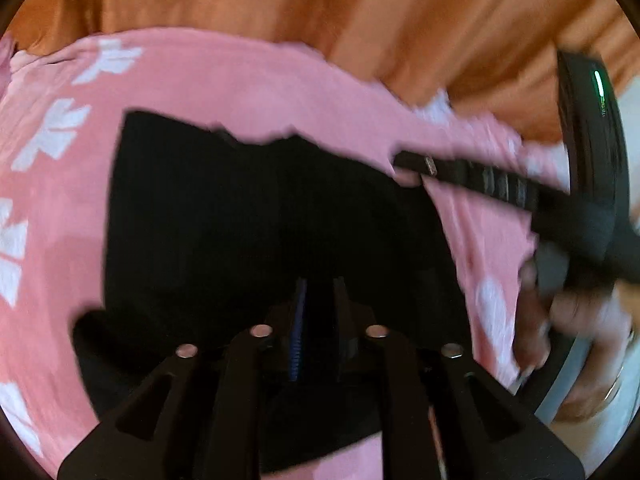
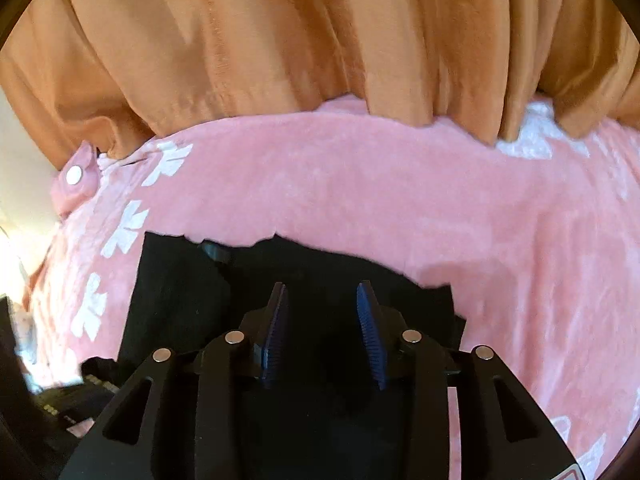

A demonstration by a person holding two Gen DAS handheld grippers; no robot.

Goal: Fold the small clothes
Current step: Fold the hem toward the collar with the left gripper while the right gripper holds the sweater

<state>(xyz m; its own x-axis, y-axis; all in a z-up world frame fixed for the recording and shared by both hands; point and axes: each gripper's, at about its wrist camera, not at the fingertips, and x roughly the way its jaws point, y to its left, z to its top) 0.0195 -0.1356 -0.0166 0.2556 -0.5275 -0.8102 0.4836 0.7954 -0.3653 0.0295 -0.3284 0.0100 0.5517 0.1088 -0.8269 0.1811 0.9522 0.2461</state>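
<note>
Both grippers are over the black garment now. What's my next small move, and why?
Probably close the right gripper on the black garment: its jaws stand open just above the cloth, while the left gripper looks nearly shut over it. The garment lies flat on the pink blanket.

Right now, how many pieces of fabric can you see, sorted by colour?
Black: 1, the black garment lying on top.
Pink: 1, the pink blanket with white prints, under the garment.
Orange: 1, the orange curtain hanging behind.
Total: 3 fabrics.
</note>
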